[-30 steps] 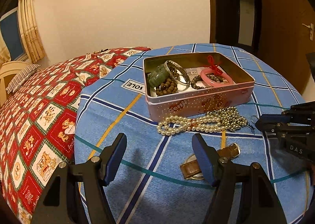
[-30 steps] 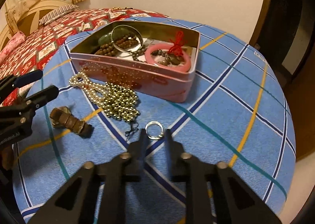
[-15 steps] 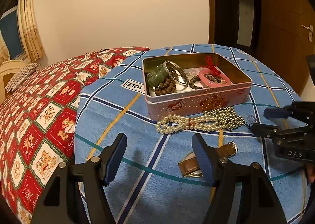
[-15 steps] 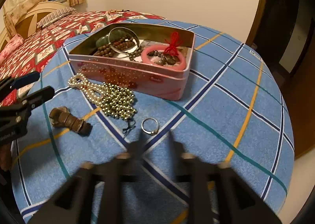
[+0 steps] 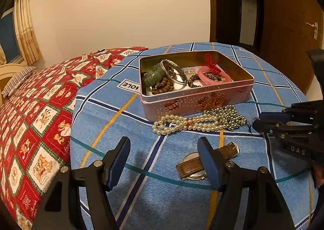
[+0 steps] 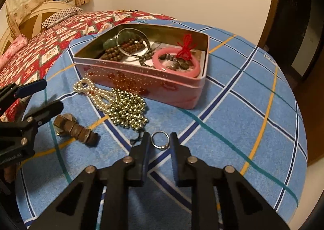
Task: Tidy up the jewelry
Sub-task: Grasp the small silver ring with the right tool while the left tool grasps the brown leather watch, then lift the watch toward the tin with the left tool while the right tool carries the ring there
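A small silver ring (image 6: 160,140) lies on the blue checked tablecloth (image 6: 232,108). My right gripper (image 6: 160,138) is closing with the ring between its fingertips, the pads touching its sides. It shows at the right edge of the left wrist view as the right gripper (image 5: 261,120). My left gripper (image 5: 164,143) stands open above the cloth with nothing in it. A brown-strapped watch (image 5: 194,164) lies partly behind its right finger. A pearl necklace (image 5: 182,124) and gold bead chain (image 5: 224,114) lie before the pink tin (image 5: 194,100), which holds bangles and bead bracelets.
The round table's edge drops away on the right toward a wooden door (image 5: 289,27). A bed with a red patterned quilt (image 5: 36,112) lies to the left. The pink bangle with red tassel (image 6: 176,62) sits at the tin's near right corner.
The right gripper, nearly shut just short of the ring, opened, came forward and closed with the ring between its tips. The left gripper has not moved.
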Motion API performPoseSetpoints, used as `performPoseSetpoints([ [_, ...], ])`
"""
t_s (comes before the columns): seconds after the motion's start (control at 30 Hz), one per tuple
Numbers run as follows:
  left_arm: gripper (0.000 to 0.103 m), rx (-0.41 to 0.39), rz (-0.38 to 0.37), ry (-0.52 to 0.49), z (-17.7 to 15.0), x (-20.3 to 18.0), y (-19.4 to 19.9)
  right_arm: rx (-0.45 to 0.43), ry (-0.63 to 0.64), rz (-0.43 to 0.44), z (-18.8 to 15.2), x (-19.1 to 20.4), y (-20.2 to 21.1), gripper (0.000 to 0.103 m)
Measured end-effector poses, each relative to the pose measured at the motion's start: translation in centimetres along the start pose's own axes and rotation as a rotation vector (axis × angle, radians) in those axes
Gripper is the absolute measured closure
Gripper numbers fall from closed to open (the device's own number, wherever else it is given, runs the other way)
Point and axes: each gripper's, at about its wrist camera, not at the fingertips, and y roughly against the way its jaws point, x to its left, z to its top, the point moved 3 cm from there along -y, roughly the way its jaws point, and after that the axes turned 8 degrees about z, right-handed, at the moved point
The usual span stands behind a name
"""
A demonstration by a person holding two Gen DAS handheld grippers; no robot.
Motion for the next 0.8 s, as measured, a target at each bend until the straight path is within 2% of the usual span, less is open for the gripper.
performPoseSetpoints([
  [0.23,0.034,-0.002,-0.032,-0.019,0.1,-0.9,0.4,-0.025,-0.024,-0.007,-1.5,-0.3,1.4,0.081],
  [0.53,0.034,0.05,-0.083,-0.068,-0.4,-3.2,-0.1,-0.055,-0.033,-0.022,-2.2,-0.7,2.6,0.081],
  [0.8,0.035,0.074,-0.127,-0.077,-1.1,-3.7,-0.7,-0.069,-0.029,-0.017,-2.3,-0.3,2.9,0.081],
])
